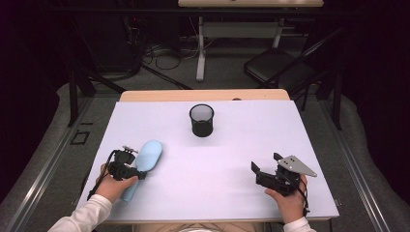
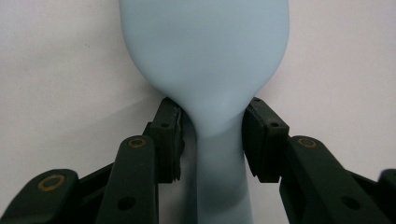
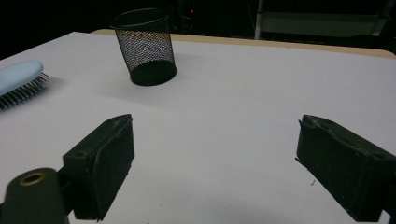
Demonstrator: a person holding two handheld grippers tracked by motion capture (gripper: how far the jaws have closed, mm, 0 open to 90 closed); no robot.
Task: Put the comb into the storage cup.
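Light blue hairbrush [image 1: 145,162] lying on white table [image 1: 217,159], near-left part, head toward far side, handle toward person. Bristles facing down onto tabletop, seen in right gripper view [image 3: 21,84].

Left gripper [image 1: 129,169] set over brush at the neck, where head narrows to handle. In left gripper view, pads [image 2: 168,135] standing either side of the neck [image 2: 219,140] – right pad touching or almost, thin dark gap on left pad's side. Not clamped yet; cannot tell for sure whether any pressure on right side. Brush resting flat, not lifted.

Right gripper [image 1: 263,169] at near-right of table, held in right hand [image 1: 287,198], well apart from brush. Jaws spread wide w/ nothing between – bare tabletop seen past them.

Black mesh cup [image 1: 201,120] upright at centre-far part of table, well apart from both grippers; open top, nothing visible inside. Also in right gripper view [image 3: 144,46], beyond the brush head.
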